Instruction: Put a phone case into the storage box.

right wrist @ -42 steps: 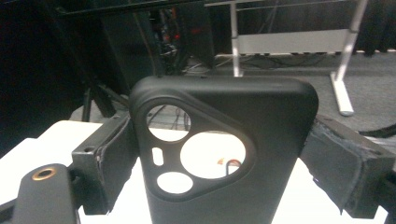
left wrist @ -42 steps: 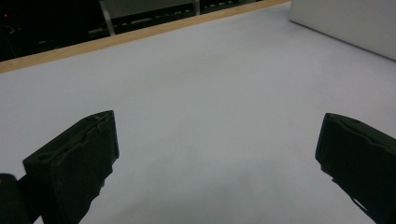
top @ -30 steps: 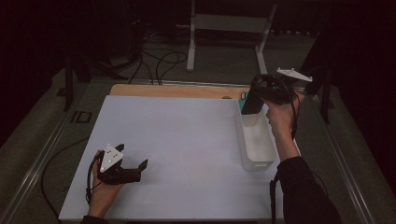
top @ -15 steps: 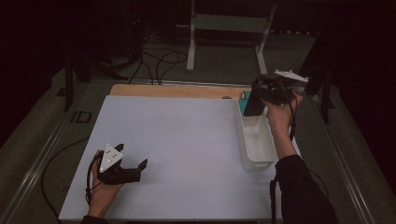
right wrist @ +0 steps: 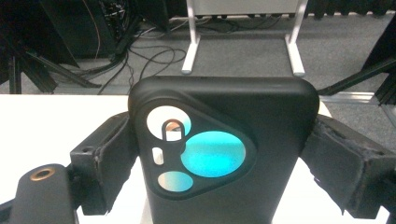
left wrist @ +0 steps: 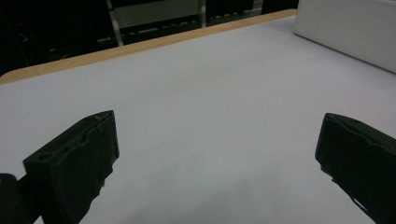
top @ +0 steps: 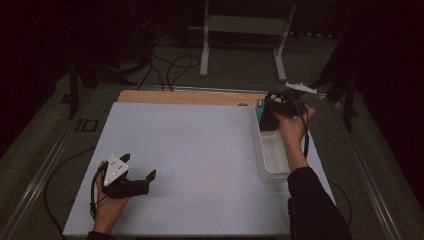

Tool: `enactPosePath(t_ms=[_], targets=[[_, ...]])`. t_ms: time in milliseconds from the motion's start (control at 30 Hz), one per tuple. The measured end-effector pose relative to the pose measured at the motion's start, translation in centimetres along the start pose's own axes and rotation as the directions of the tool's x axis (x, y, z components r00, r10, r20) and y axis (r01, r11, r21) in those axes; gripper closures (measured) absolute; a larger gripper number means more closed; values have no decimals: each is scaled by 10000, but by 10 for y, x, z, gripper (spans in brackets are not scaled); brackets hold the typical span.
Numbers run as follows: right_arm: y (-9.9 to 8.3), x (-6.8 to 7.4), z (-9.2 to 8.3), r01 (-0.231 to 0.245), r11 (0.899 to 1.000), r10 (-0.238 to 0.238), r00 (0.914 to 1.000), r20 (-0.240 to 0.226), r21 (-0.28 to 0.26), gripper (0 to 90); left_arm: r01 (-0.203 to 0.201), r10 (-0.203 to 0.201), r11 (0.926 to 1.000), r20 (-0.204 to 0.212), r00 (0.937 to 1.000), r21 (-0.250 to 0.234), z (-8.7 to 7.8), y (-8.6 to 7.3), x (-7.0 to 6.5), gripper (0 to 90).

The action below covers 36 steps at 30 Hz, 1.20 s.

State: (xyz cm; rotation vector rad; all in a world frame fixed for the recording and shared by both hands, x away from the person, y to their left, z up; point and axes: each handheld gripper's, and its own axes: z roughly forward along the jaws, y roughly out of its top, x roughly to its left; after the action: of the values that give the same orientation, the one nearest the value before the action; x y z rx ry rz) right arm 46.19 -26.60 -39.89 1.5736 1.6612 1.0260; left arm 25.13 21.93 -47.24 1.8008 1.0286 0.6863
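Black and rubbery, the phone case (right wrist: 224, 154) stands upright between the jaws of the right gripper (right wrist: 219, 158), which press against its two sides and hold it; teal shows through its camera cutouts. In the high view this gripper (top: 272, 111) sits at the right of the frame, above the far end of a white rectangular bin (top: 272, 155) that lies along the right edge of the white table top (top: 200, 150), with the case (top: 267, 119) hanging over the bin's far end. Whether the case touches the bin cannot be told. A strip of bare wood (top: 185, 97) runs along the far edge of the table, and beyond it, at the top of the frame, are cables on the floor (top: 170, 62) and the feet of a pale metal stand (top: 240, 45). At lower left the left gripper (top: 137, 177) rests low over the bare table with its jaws spread wide and nothing between them; in the left gripper view the bin's wall (left wrist: 345, 32) shows at upper right, well apart.
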Motion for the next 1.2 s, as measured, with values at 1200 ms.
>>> enactPosePath(t_ms=[1200], targets=[[-20,14,41,568,9972,-593,9970,507,494,123,37,-37,9999,49,10000,-127,-2,1,-1,3]])
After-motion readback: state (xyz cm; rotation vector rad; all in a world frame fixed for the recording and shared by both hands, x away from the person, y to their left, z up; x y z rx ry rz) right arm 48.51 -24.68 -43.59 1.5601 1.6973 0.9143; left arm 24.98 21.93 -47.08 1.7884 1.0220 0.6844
